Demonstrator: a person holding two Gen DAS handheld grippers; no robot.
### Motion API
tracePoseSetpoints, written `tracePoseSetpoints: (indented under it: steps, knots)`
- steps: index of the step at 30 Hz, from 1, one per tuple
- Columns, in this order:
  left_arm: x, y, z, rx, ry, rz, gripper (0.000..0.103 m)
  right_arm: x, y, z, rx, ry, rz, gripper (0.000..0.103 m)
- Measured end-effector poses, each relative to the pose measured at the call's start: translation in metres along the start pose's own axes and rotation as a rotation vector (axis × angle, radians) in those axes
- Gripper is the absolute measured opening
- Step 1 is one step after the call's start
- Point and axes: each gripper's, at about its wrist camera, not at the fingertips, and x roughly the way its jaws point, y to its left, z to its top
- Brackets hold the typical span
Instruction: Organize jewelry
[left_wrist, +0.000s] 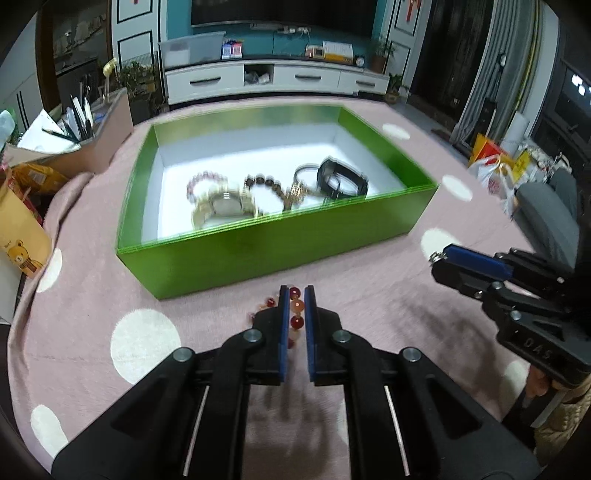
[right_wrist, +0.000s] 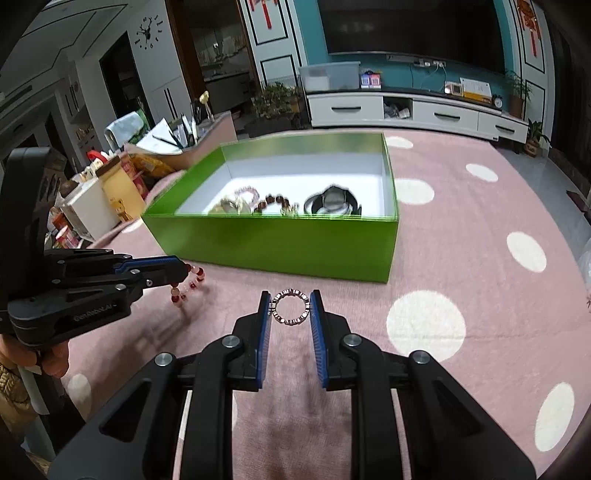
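Note:
A green box (left_wrist: 280, 251) with a white inside sits on the pink dotted cloth; it also shows in the right wrist view (right_wrist: 280, 243). Inside lie a pink bead bracelet (left_wrist: 207, 181), a metal watch (left_wrist: 225, 206), a dark bead bracelet (left_wrist: 266, 182) and a black watch (left_wrist: 343, 179). My left gripper (left_wrist: 296, 295) is shut on a red bead bracelet (left_wrist: 297, 305), which hangs from it just above the cloth in the right wrist view (right_wrist: 184, 286). My right gripper (right_wrist: 290, 299) straddles a small silver bead bracelet (right_wrist: 290, 306) lying on the cloth, jaws apart.
A pink cloth with white dots (right_wrist: 480, 295) covers the table. Bags, cartons and a pen holder (left_wrist: 74, 129) crowd the left edge. A TV cabinet (left_wrist: 277, 79) stands behind. Plastic bags (left_wrist: 495, 173) lie at the right.

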Motion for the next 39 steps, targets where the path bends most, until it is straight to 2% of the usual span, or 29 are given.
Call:
tracePoseSetpoints:
  steps: [9, 15, 20, 24, 30, 31, 32, 33, 34, 36, 37, 38, 39]
  knots:
    - [-0.043, 0.008, 0.048, -0.078, -0.117, -0.092, 0.007, -0.021, -0.003, 0.039, -0.015, -0.1, 0.025, 0.021]
    - [-0.044, 0.013, 0.095, -0.074, -0.165, -0.067, 0.007, -0.013, -0.008, 0.077, -0.012, -0.137, 0.034, 0.021]
    - [-0.014, 0.025, 0.13, -0.111, -0.138, -0.044, 0.007, 0.03, -0.016, 0.113, 0.013, -0.074, 0.016, 0.021]
    - [0.024, 0.036, 0.149, -0.145, -0.082, 0.001, 0.007, 0.07, -0.022, 0.13, 0.028, -0.002, -0.006, 0.021]
    - [0.063, 0.048, 0.154, -0.164, -0.005, 0.081, 0.008, 0.113, -0.028, 0.143, 0.032, 0.081, -0.046, 0.021]
    - [0.066, 0.049, 0.154, -0.167, 0.001, 0.087, 0.01, 0.116, -0.029, 0.143, 0.031, 0.088, -0.053, 0.022]
    - [0.066, 0.05, 0.154, -0.17, 0.007, 0.089, 0.018, 0.118, -0.029, 0.144, 0.03, 0.096, -0.061, 0.024]
    - [0.065, 0.05, 0.154, -0.17, 0.006, 0.098, 0.032, 0.117, -0.028, 0.145, 0.022, 0.104, -0.069, 0.029]
    - [0.063, 0.05, 0.154, -0.166, 0.003, 0.108, 0.04, 0.116, -0.027, 0.146, 0.015, 0.105, -0.075, 0.032]
    - [0.053, 0.049, 0.154, -0.153, -0.007, 0.133, 0.064, 0.107, -0.025, 0.148, 0.001, 0.105, -0.091, 0.049]
    - [0.048, 0.049, 0.154, -0.147, -0.01, 0.146, 0.071, 0.103, -0.025, 0.15, -0.001, 0.108, -0.097, 0.055]
    - [0.042, 0.048, 0.154, -0.14, -0.01, 0.156, 0.081, 0.098, -0.025, 0.151, -0.006, 0.11, -0.103, 0.066]
    - [0.033, 0.047, 0.154, -0.134, -0.015, 0.171, 0.085, 0.092, -0.024, 0.153, -0.013, 0.113, -0.111, 0.076]
